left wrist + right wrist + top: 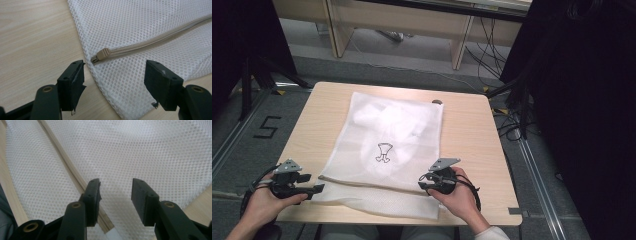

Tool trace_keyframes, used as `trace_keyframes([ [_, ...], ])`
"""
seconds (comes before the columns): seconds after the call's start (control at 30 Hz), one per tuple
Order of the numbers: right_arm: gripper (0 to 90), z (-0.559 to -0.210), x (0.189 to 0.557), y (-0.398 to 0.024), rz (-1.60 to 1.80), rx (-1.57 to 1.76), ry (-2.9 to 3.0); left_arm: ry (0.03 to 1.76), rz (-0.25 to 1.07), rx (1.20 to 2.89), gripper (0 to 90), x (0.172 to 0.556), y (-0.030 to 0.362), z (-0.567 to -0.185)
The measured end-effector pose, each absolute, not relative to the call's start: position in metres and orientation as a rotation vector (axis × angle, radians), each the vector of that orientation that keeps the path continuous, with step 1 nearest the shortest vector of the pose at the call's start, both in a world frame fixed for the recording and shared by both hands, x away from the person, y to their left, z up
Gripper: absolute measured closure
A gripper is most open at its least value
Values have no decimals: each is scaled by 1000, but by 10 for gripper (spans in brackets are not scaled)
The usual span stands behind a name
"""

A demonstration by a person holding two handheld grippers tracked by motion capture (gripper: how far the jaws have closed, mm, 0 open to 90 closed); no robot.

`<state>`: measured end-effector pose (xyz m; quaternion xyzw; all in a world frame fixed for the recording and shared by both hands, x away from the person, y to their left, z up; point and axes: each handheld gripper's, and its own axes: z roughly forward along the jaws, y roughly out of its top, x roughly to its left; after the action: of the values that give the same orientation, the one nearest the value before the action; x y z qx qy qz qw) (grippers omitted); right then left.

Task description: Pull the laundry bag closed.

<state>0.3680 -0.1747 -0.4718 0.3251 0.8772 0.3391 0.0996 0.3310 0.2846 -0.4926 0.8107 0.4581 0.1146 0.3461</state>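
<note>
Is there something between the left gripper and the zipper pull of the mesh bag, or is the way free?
Nothing visible blocks it. The left gripper is open, and the beige zipper pull lies exposed on the corner of the white mesh bag just ahead of the jaws, with bare mesh and table around it.

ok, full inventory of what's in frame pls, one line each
mesh laundry bag: 1, white, flat across the middle of the table, white contents inside, black printed mark on top
zipper: 1, beige, along the bag's near edge
zipper pull: 1, beige, at the bag's near left corner
table: 1, light wood
small object: 1, dark, at the bag's far right corner
left gripper: 1, black, near left corner, jaws open
right gripper: 1, black, over the bag's near right edge, jaws open
hands: 2, holding the grippers
</note>
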Motion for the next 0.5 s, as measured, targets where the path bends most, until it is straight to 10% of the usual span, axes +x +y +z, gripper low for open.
trace_keyframes([
  [0.5,668,-465,372,-133,1041,784,2634,1196,285,2103,326,331,285,-493],
])
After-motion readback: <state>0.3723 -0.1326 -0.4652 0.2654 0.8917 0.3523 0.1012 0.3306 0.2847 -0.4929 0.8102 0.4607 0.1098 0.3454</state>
